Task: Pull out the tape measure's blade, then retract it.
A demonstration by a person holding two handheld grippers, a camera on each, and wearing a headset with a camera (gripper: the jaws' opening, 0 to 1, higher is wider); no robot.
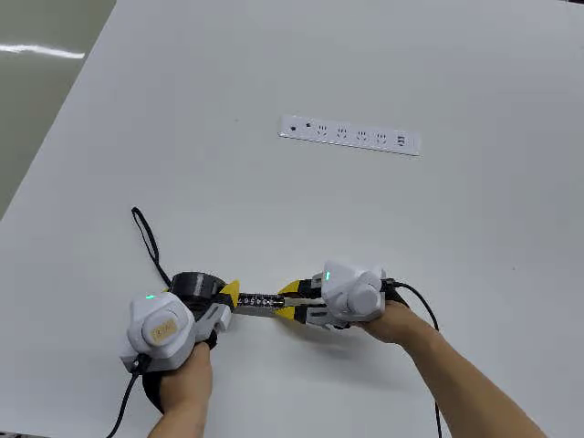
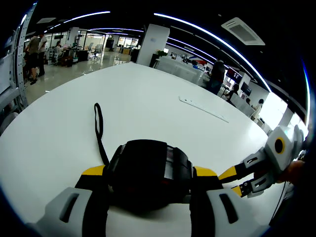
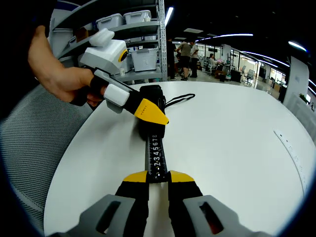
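White table (image 1: 274,55), bare apart from a power strip (image 1: 349,134) lying flat, which serves as the landmark. Both grippers work well apart from the power strip, on the person's side of it.

The left gripper (image 2: 149,174) is below and left of the strip. Its jaws are clamped on the two sides of the black tape measure case (image 1: 193,284), likely to anchor the case so the pull does not drag it along the table.

The right gripper (image 3: 158,178) is almost straight below the strip and faces the left one. Its jaws are pinched shut on the free end of the blade (image 3: 154,153), so drawing this hand away should feed the blade out.

Only a short run of blade shows between the two grippers, digits up to about 8, so I judge the pull-out as early, with retraction not yet done.

The case's strap (image 1: 146,237) trails loose on the table toward the strip's left end, held by neither gripper.
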